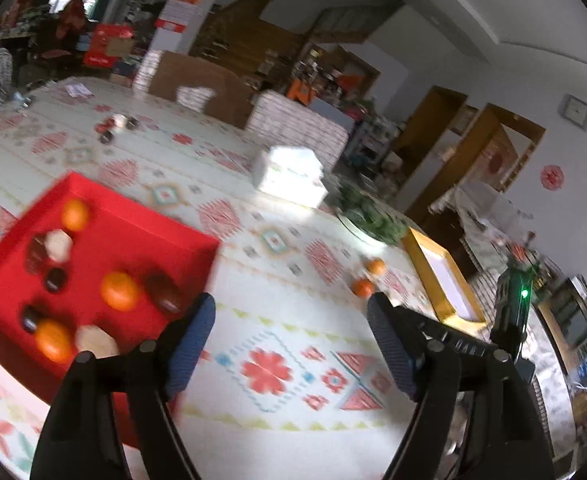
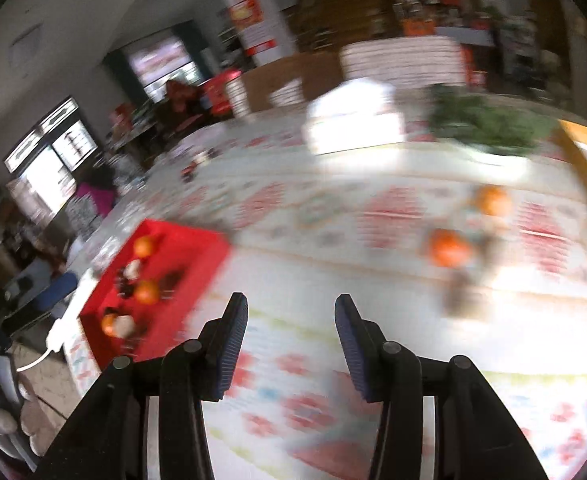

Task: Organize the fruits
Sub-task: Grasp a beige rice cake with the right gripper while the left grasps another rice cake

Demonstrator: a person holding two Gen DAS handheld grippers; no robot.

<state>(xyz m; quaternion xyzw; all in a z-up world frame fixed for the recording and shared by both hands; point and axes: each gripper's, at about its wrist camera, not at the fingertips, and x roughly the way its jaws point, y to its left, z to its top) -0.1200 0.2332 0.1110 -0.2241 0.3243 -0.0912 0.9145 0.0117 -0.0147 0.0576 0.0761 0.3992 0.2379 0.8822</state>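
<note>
Here, the fruit I am sorting lies in two groups. In my left view a shallow red tray (image 1: 105, 220) holds three round, matte orange tangerines, one at the far side (image 1: 75, 214), one in the middle (image 1: 120, 291) and one at the near edge (image 1: 53, 339). Among them sit glossy dark oval fruits (image 1: 164, 293) and pale, faceted lumps (image 1: 59, 245) that I cannot name. Two more tangerines lie loose on the table, well apart from the tray: one nearer to me (image 1: 362, 287) and one just behind it (image 1: 375, 266), both near a yellow-rimmed tray (image 1: 425, 258) with a white floor.

My left gripper (image 1: 291, 314) hangs above the cloth between the tray and the loose fruit, its jaws spread wide with nothing between the ribbed blue pads (image 1: 191, 344). My right gripper (image 2: 291, 312) is likewise parted and empty; that view is heavily blurred, but the red tray (image 2: 197, 264) shows to its left and the loose tangerines (image 2: 449, 247) to its right.

The tablecloth (image 1: 269, 372) is pale with red, teal and yellow geometric motifs. Farther back stand a white box (image 1: 289, 172) and a dish of leafy greens (image 1: 367, 212). Beyond them I see brown cardboard (image 1: 197, 80), wooden door frames and a square wall clock (image 1: 577, 112).
</note>
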